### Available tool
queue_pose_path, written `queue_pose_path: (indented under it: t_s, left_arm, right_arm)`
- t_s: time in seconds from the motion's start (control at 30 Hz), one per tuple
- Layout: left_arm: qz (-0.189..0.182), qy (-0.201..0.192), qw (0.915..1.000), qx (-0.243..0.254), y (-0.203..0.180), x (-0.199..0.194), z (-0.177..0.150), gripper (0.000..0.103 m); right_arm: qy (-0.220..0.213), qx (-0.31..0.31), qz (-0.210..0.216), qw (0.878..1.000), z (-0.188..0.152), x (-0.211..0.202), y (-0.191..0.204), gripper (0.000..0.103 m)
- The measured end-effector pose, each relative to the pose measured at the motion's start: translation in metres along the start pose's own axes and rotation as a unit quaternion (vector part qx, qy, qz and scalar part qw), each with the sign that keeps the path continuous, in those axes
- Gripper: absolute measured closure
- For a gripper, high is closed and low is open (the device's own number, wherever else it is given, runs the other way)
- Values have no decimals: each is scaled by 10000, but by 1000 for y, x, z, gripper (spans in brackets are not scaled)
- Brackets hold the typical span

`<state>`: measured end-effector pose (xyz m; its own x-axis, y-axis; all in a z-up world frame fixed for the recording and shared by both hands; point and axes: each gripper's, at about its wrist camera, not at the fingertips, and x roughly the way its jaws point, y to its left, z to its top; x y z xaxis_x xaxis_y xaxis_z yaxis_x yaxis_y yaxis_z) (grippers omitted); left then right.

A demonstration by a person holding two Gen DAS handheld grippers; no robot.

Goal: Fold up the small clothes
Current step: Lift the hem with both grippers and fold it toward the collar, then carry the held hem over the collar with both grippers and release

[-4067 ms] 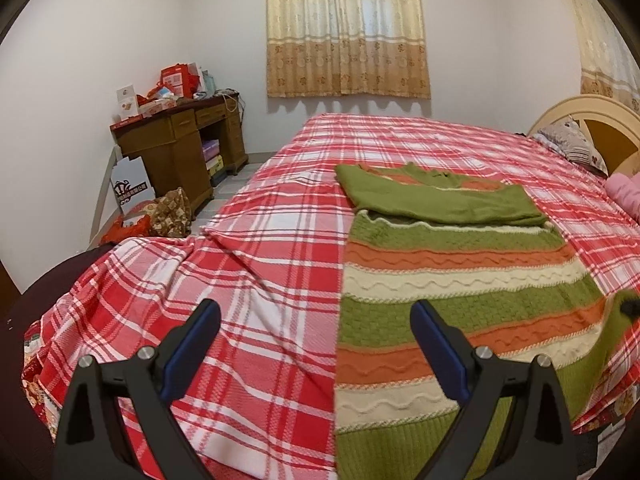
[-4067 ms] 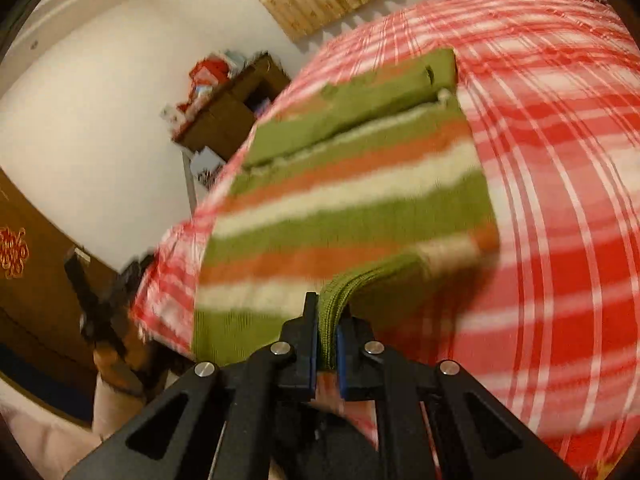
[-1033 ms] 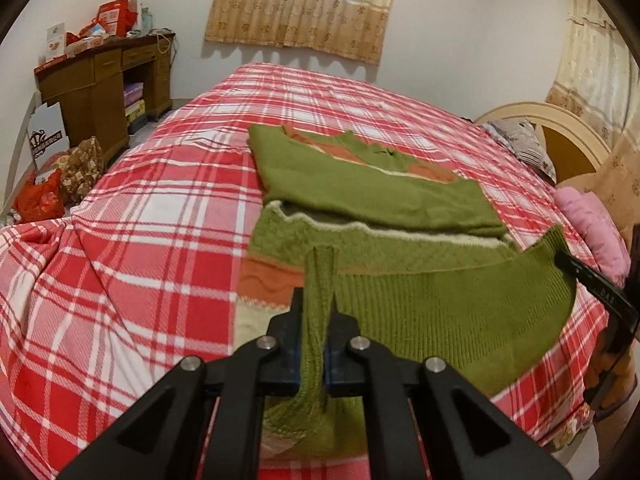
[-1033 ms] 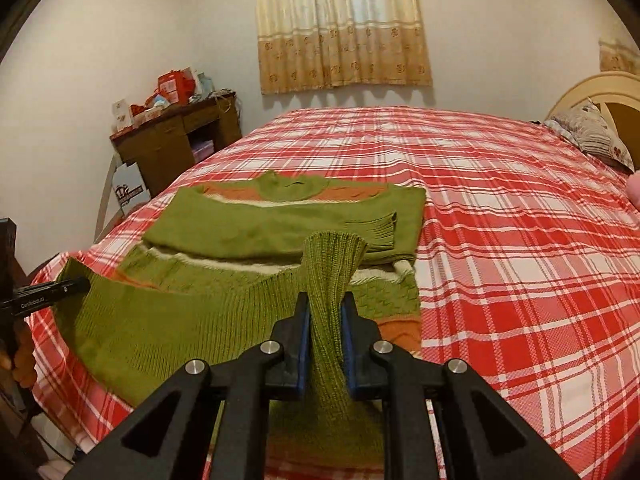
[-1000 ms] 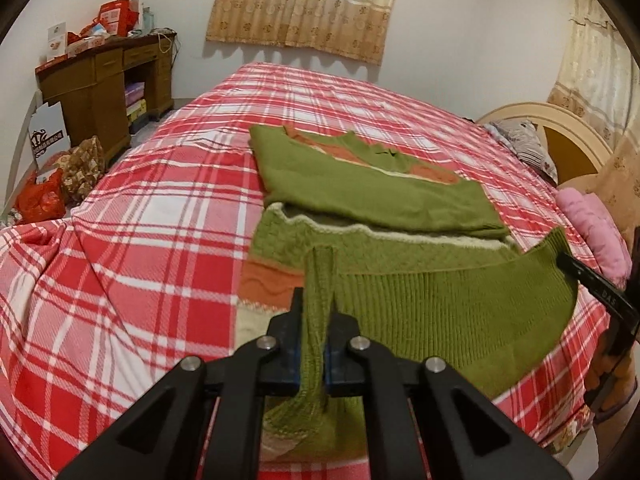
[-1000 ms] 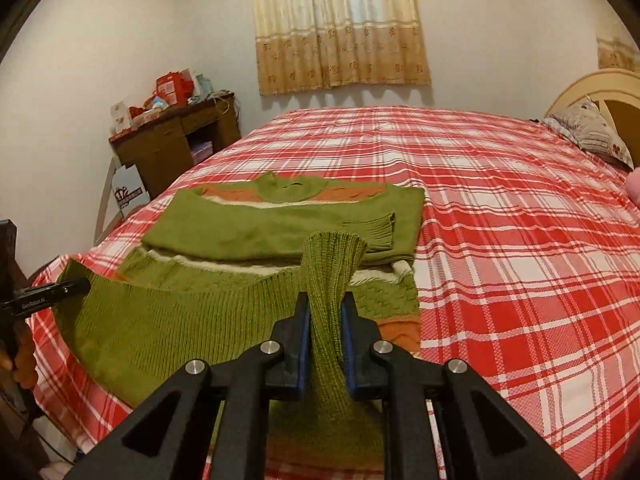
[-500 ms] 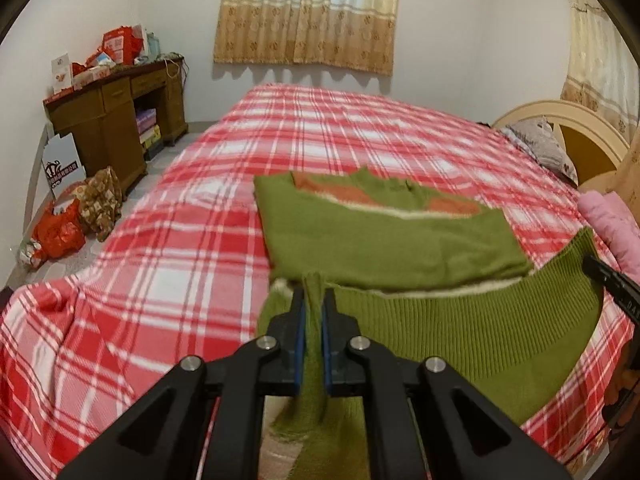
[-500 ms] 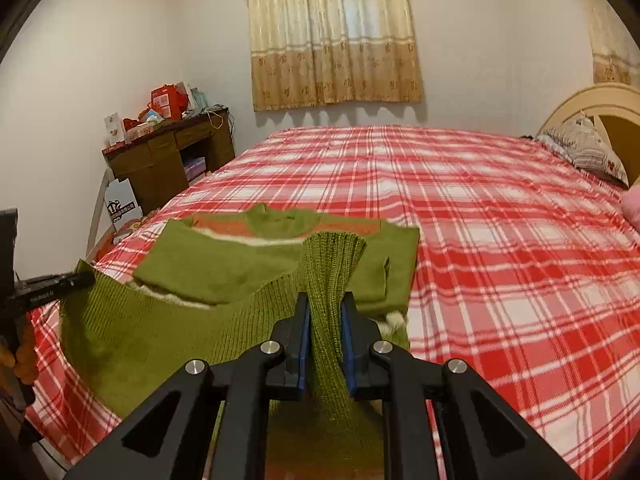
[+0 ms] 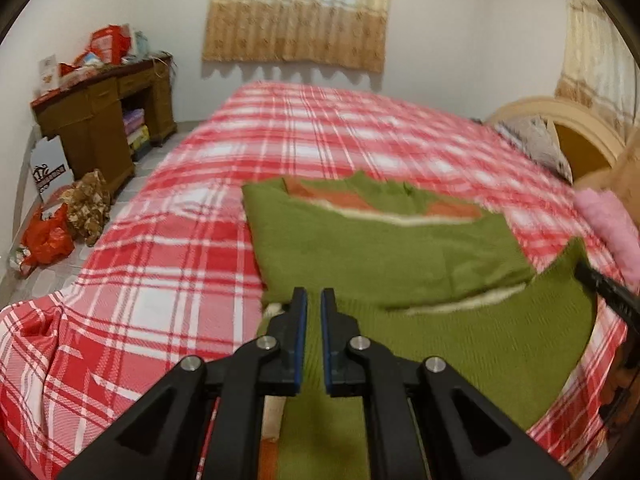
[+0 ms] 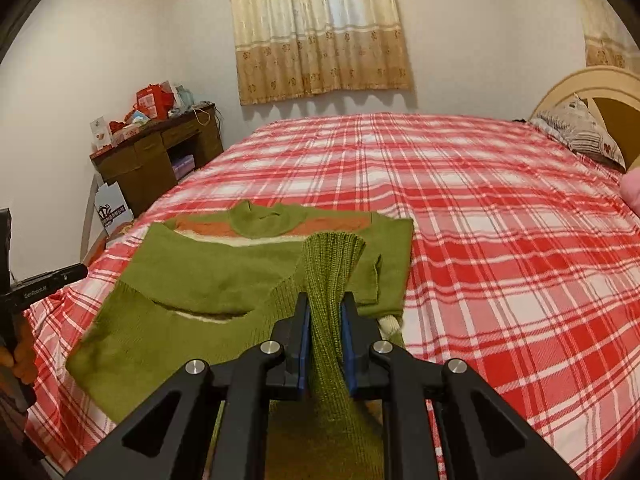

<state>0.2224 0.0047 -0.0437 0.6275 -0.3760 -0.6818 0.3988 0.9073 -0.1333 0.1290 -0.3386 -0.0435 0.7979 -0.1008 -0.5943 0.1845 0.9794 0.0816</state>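
Holding: my right gripper [image 10: 324, 316], jaws closed on a bunched corner of the green sweater's [image 10: 224, 276] ribbed hem. My left gripper [image 9: 314, 312], jaws nearly together, pinches the hem's other corner. Sweater: just ahead of both, hem stretched between them above the folded sleeves. Surface beneath: bed with red plaid sheet [image 10: 460, 208]. Further off, left: wooden desk [image 10: 160, 156], boxes heaped on top. Beyond: curtained window [image 10: 320, 28]. Far right: headboard [image 10: 592, 88], pillow [image 10: 580, 128].
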Motion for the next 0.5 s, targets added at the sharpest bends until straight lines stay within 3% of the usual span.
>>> queue_pose_path:
  t_s: [0.07, 0.1, 0.2, 0.23, 0.33, 0.37, 0.4, 0.43, 0.5]
  left_arm:
    - [-48, 193, 9998, 8, 2, 6, -5, 93]
    - [-88, 305, 9995, -7, 4, 10, -8, 85]
    - [-131, 450, 9989, -16, 6, 19, -15, 42]
    - [-109, 437, 9990, 0, 5, 22, -16, 39]
    - [-10, 541, 9985, 50, 0, 32, -20, 42]
    - [24, 545, 9985, 85, -2, 35, -21, 50]
    - [55, 564, 9983, 161, -5, 38, -22, 73]
    - [79, 638, 9977, 223, -7, 41, -24, 88]
    - [156, 755, 9966, 288, -10, 47, -27, 88]
  right_arm:
    - [54, 18, -4, 10000, -4, 2, -2, 89]
    - [75, 44, 5, 10000, -6, 3, -3, 89]
    - [125, 142, 23, 9998, -11, 6, -8, 89]
    - [143, 176, 32, 9997, -12, 7, -10, 89]
    - [169, 242, 51, 9995, -14, 8, -12, 89]
    - [178, 247, 50, 9995, -15, 8, -13, 89]
    - [190, 244, 47, 9995, -15, 8, -13, 89]
    - [203, 244, 47, 9995, -16, 8, -13, 89]
    - [235, 258, 59, 9994, -17, 9, -12, 89]
